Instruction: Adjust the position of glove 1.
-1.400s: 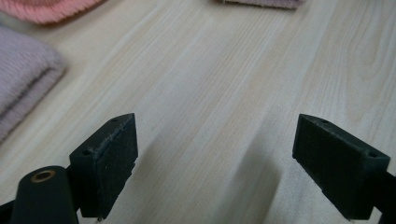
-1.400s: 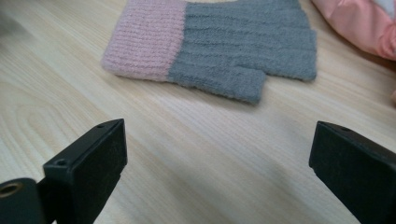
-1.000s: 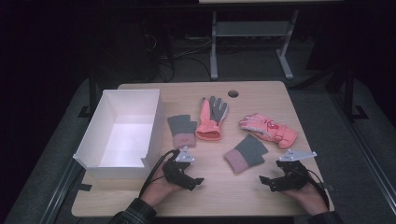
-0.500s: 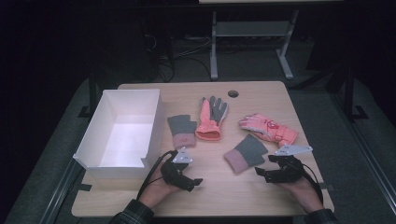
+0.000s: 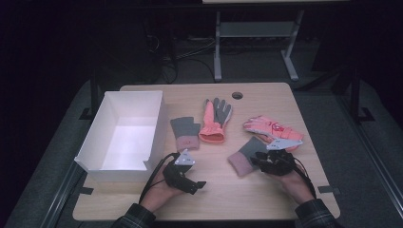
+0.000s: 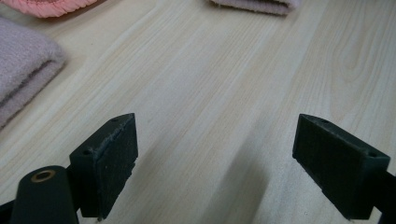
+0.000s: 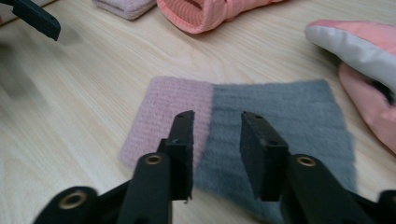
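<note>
High view above table (image 5: pixel 266 97), gripper views skim it closely, sharing gloves

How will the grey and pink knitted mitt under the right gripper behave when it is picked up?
The grey and pink mitt lies flat and thin on the table, so it will probably hang limp from the right gripper. Its fuzzy knit looks easy to grip, not slippery. It seems light, and unlikely to roll.

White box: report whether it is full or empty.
Empty. The white box shows only its bare white floor in the high view; all the gloves lie on the table.
</note>
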Demonstrator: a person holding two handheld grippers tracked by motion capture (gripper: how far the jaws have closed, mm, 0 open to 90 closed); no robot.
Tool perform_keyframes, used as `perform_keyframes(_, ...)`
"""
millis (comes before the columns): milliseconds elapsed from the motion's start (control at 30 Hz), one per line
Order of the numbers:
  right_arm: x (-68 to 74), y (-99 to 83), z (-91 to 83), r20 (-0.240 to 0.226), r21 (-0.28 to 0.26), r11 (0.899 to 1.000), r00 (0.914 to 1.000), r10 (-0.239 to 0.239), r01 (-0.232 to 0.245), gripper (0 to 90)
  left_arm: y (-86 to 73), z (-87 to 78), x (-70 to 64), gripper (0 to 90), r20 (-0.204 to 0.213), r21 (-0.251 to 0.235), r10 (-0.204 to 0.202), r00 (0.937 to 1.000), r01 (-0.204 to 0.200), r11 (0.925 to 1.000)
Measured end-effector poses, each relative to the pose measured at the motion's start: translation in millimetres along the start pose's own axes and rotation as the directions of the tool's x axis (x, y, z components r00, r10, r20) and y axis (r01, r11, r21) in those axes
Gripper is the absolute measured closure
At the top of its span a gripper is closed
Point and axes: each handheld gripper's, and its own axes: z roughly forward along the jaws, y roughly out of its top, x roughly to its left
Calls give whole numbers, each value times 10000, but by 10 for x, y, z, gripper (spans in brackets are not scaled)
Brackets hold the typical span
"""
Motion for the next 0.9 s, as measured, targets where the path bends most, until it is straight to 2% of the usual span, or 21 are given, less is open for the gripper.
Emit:
perform_keyframes(100, -24, 42, 108, -45, -105, 9999, 9999, 131, -131, 812, -7, -2, 15, 137, -102, 114, 182, 9998, -181, 9998)
perform_keyframes(167, -33, 54, 136, -16, -107, 9998, 9999, 155, -155, 829, -10, 1, 15, 137, -118, 56, 98, 9999, -97, 9999)
perform_keyframes(233, -60, 84, 226, 113, -44, 9998, 9998, 191, -191, 874, -9, -18, 40, 137, -228, 34, 220, 9995, -220, 9998)
perform_keyframes(467, -115, 96, 308, 252, 120, 9996, 9994, 241, -244, 898, -13, -21, 37, 137, -279, -58, 181, 9994, -182, 9998)
perform_keyframes(567, -158, 85, 331, 291, 214, 9990, 9989, 376, -382, 899, -13, -21, 20, 137, -172, -67, 87, 9998, -89, 9999)
perform_keyframes(667, -171, 78, 354, 354, 308, 9989, 9988, 346, -357, 899, -5, -15, 28, 137, -159, -44, 171, 9997, -172, 9998)
perform_keyframes(700, -188, 55, 416, 453, 649, 9977, 9988, 162, -191, 900, -4, -8, 27, 137, -141, -30, 133, 9998, -133, 9999)
perform_keyframes(800, -207, 46, 440, 290, 488, 9980, 9989, 381, -394, 900, -7, 0, 18, 137, -118, -24, 61, 9999, -61, 10000)
perform_keyframes(900, -191, 41, 439, 368, 494, 9982, 9988, 327, -345, 900, -12, -16, 27, 137, -149, 5, 178, 9997, -178, 9998)
